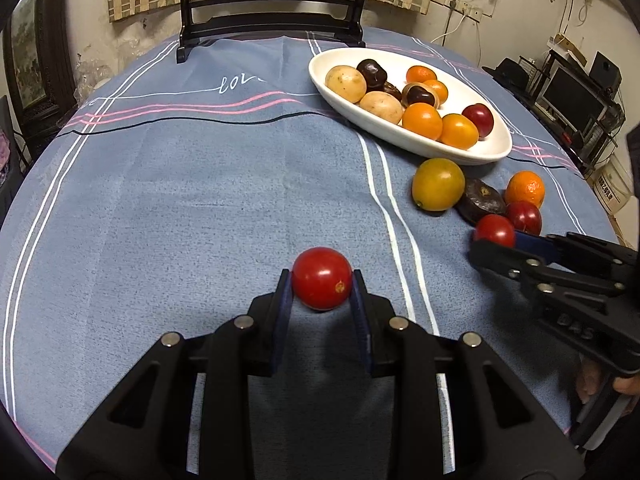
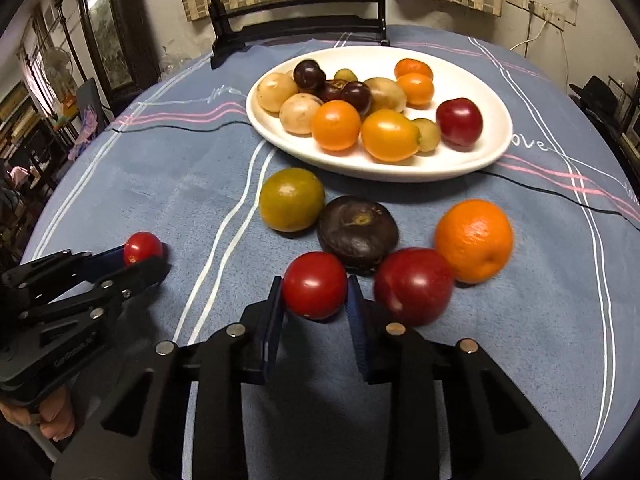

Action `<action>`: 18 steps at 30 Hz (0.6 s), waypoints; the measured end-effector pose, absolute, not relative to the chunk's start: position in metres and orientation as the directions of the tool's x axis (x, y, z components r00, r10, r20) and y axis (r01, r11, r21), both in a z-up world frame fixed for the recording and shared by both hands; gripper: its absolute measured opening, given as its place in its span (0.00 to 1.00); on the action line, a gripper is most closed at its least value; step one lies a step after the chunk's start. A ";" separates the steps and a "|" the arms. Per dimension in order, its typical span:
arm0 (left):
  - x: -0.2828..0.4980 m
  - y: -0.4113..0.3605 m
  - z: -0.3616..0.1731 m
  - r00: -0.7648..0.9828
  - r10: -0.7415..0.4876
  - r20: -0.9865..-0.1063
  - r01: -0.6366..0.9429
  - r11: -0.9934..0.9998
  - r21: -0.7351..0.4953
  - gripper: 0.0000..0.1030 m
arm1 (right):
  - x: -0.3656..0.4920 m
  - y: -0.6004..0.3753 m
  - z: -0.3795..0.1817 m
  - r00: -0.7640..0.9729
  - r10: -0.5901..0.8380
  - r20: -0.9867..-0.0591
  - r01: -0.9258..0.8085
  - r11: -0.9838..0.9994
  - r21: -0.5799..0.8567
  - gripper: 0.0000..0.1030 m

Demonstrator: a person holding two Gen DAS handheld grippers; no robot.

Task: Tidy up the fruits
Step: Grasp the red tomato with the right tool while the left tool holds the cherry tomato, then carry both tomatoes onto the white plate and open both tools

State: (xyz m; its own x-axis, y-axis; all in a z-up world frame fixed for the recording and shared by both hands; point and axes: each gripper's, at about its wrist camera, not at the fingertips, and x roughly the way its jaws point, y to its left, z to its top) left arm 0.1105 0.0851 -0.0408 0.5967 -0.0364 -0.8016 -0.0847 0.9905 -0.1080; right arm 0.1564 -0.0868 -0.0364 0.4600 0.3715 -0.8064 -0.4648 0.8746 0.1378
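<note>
Left wrist view has the left gripper point(image 1: 322, 280) nearest, its two blue pads clamped on either side of a red cherry tomato point(image 1: 322, 278) that sits low over the blue striped tablecloth point(image 1: 200, 200), near the front edge of the tabletop. Right wrist view shows the right gripper point(image 2: 315, 286) likewise clenched around a second cherry tomato point(image 2: 315, 285), both pads pressing on its sides, toward the front right part of the tabletop. Just beside that gripper's right finger lies a dark red plum point(image 2: 414, 285), touching an orange mandarin point(image 2: 474, 240) beyond it. Slightly farther in sit a dark brown, flattened fruit point(image 2: 357, 233) and a yellow-green citrus point(image 2: 291, 199), close together. Beyond this loose cluster, toward the far edge, stands the white oval dish point(image 2: 480, 160), holding orange, pale tan, dark brown and red fruits in a heap. At the far edge a dark wooden stand point(image 2: 296, 36) rests on the cloth.
</note>
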 end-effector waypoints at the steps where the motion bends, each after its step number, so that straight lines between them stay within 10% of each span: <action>1: 0.110 0.084 -0.041 0.597 -0.033 -0.801 -0.084 0.991 -0.103 0.28 | 0.153 -0.091 -0.032 0.459 0.388 -0.799 -0.473 0.868 0.150 0.30; 18: 0.198 0.028 0.038 0.692 -0.106 -0.714 0.065 0.994 -0.084 0.28 | 0.206 -0.138 0.030 0.583 0.429 -0.690 -0.420 0.886 0.197 0.30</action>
State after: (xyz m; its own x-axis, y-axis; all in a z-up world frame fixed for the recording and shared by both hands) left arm 0.1978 0.0277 0.0377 0.6917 -0.1056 -0.7144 0.0654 0.9943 -0.0837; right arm 0.2058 -0.1385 0.0301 0.5825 0.4292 -0.6902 -0.4198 0.8861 0.1967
